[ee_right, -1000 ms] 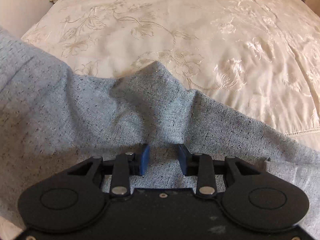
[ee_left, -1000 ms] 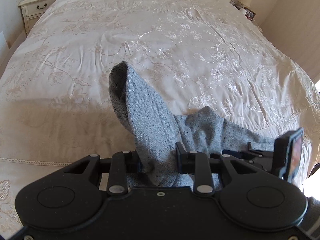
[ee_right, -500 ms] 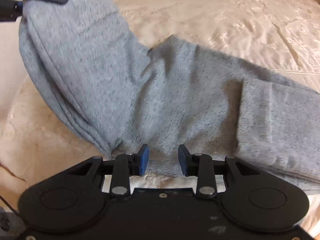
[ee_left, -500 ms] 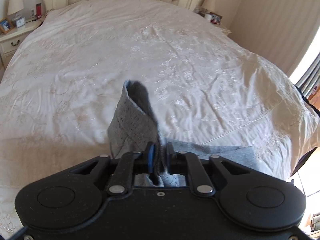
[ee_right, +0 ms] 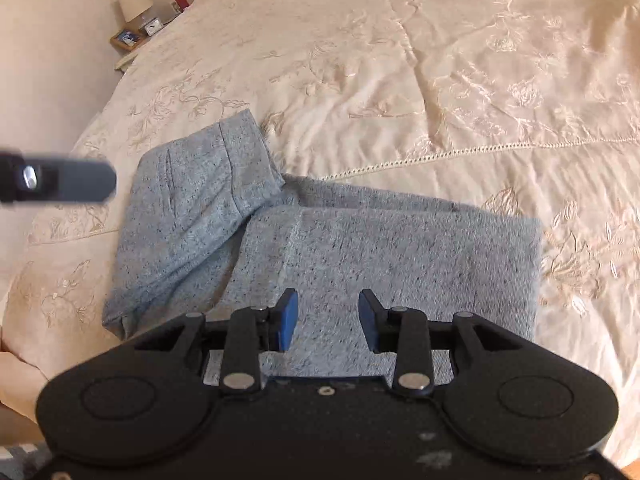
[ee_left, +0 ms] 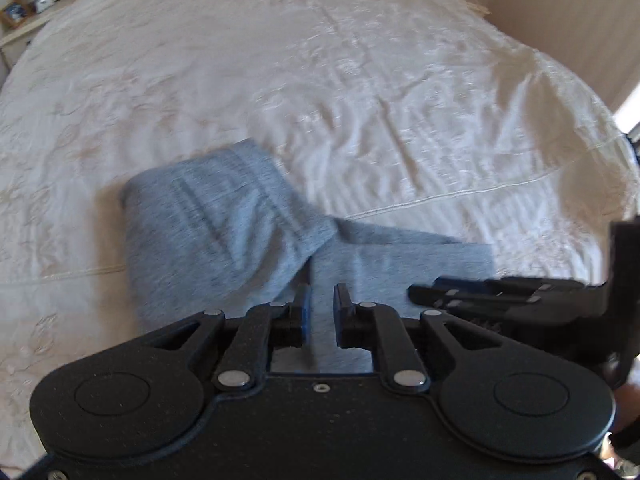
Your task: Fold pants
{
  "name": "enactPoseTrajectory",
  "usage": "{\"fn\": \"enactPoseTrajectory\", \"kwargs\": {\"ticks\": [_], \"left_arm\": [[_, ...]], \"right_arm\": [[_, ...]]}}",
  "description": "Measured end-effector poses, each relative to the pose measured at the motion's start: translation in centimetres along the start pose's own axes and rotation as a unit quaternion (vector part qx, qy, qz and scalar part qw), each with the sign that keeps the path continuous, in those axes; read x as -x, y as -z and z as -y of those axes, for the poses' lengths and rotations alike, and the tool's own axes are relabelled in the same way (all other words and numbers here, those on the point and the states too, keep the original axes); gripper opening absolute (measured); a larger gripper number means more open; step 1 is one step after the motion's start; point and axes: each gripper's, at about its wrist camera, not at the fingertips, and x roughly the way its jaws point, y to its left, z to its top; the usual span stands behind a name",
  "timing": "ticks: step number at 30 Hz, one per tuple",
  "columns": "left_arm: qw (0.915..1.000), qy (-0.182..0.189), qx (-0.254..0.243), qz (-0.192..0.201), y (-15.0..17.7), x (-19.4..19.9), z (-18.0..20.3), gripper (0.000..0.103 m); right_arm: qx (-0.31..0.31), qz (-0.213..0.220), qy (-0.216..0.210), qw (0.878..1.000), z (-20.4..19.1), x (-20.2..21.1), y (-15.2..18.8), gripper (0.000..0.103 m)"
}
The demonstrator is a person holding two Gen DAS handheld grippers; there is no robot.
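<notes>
Two of your grippers, left (ee_left: 320, 312) just opening, right (ee_right: 328, 320) parted, hover empty above folded speckled grey knit pants (ee_right: 360, 256) on the cream embroidered bedspread (ee_right: 440, 80)

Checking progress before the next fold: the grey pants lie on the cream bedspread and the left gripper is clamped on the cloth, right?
Not quite. The grey pants do lie on the cream bedspread, but the left gripper holds nothing: the left wrist view shows its jaws apart and above the cloth, having just opened.
</notes>
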Motion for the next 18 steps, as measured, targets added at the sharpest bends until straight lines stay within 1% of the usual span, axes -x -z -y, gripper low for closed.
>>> {"fn": "enactPoseTrajectory", "kwargs": {"ticks": [1, 2, 5, 9, 12, 14, 16, 18], "left_arm": [[0.9997, -0.018, 0.011, -0.010, 0.3, -0.5, -0.9, 0.018], [0.9990, -0.028, 0.024, -0.023, 0.7, -1.0, -2.0, 0.018], [0.9967, -0.039, 0.045, -0.055, 1.3, -2.2, -4.7, 0.018], [0.9950, -0.054, 0.048, -0.069, 1.3, -2.6, -7.8, 0.018], [0.9948, -0.041, 0.055, -0.076, 0.9, -2.8, -9.8, 0.018], [0.9950, -0.042, 0.048, -0.077, 0.8, -2.8, -10.8, 0.018], [0.9951, -0.044, 0.043, -0.077, 0.7, -2.9, -11.6, 0.018], [0.9952, -0.039, 0.041, -0.080, 0.5, -2.9, -12.2, 0.018]], "right_arm": [[-0.003, 0.000, -0.015, 1.000, 0.4, -0.1, -0.8, 0.037], [-0.006, -0.002, -0.031, 0.999, 0.7, -0.6, -1.8, 0.037], [-0.006, -0.012, -0.058, 0.998, 0.2, -2.4, -4.3, 0.038], [-0.023, -0.033, -0.088, 0.995, -1.1, -6.5, -8.1, 0.038], [-0.029, -0.058, -0.096, 0.993, -1.9, -9.5, -10.2, 0.038], [-0.051, -0.093, -0.086, 0.991, -1.8, -11.8, -11.0, 0.040], [-0.077, -0.123, -0.089, 0.985, -1.3, -13.7, -11.1, 0.040], [-0.091, -0.121, -0.101, 0.983, -1.0, -14.9, -11.4, 0.041]]}}
